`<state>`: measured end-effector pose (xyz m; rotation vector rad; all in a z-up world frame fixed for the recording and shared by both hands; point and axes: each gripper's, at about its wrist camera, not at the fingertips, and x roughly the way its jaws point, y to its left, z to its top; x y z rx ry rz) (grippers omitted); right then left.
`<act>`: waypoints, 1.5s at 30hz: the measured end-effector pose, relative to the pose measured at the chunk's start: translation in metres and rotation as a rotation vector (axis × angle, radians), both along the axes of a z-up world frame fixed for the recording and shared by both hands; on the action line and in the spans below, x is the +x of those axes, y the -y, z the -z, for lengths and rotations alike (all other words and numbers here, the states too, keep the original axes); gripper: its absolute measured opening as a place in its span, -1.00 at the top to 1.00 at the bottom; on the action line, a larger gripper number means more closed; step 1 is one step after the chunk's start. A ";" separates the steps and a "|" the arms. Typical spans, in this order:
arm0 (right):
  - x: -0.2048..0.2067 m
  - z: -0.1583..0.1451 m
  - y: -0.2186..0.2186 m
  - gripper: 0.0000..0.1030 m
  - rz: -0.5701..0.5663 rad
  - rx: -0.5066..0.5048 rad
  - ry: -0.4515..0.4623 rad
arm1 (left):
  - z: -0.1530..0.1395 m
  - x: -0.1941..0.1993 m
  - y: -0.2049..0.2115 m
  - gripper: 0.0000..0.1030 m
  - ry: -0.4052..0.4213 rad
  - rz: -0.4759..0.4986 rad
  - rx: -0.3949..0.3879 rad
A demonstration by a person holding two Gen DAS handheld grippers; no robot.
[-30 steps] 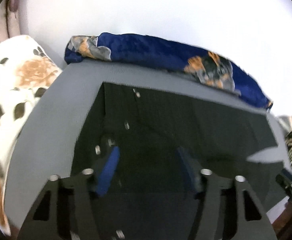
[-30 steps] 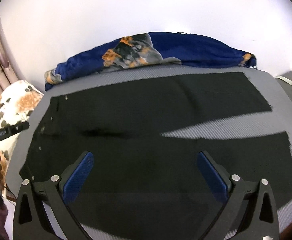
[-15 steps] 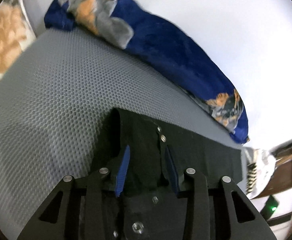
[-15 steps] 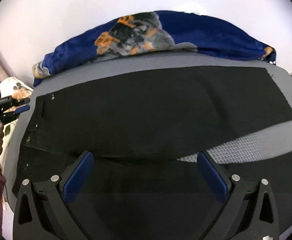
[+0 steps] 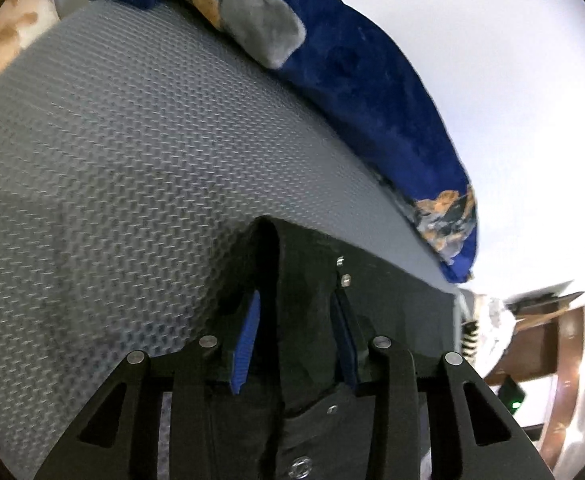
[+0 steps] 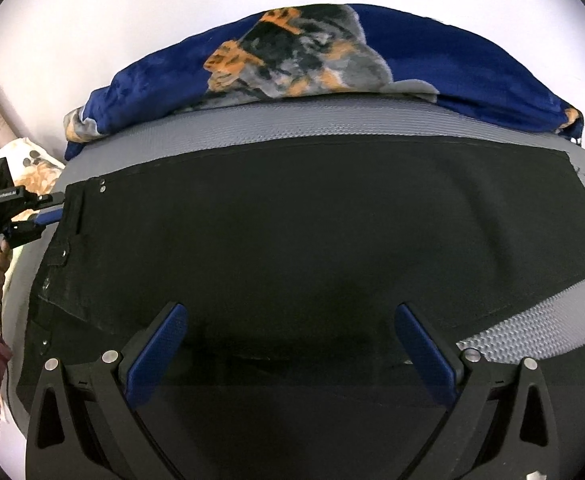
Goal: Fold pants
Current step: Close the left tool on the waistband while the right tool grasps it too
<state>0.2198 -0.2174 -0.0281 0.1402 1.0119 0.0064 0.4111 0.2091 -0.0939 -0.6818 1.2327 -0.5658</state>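
Black pants [image 6: 312,240] lie spread flat on the grey textured mattress [image 5: 112,152]. Left tool [image 5: 296,320] is clamped on their waistband; right tool [image 6: 288,344] hovers above with fingers wide apart.

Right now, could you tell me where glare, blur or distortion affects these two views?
Left wrist view: wall blown out white at right, blue blanket slightly smeared, grey mat bowed by fisheye. Right wrist view: sharper, black pants lose detail in darkness, edges curve.

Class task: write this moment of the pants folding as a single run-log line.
left tool: shut on waistband of black pants | right tool: open above pants, holding nothing | surface: grey mat | fold: incomplete
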 end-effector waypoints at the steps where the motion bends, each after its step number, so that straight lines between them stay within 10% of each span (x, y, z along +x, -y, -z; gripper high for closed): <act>1: 0.001 0.001 -0.002 -0.99 -0.005 0.001 0.000 | 0.001 0.002 0.002 0.27 -0.006 0.008 -0.032; 16: 0.050 0.008 0.005 -0.99 -0.076 0.049 0.010 | 0.014 0.034 0.041 0.27 0.014 0.024 -0.119; 21: 0.084 0.007 0.015 -0.99 -0.165 0.019 0.013 | 0.002 0.022 0.043 0.82 0.097 -0.013 -0.062; 36: 0.214 -0.022 0.005 -0.94 -0.884 0.027 -0.205 | -0.106 -0.068 0.063 0.82 0.423 0.090 -0.124; 45: 0.216 0.012 -0.038 -0.15 -1.161 -0.014 -0.414 | -0.112 -0.076 0.046 0.82 0.396 0.034 -0.109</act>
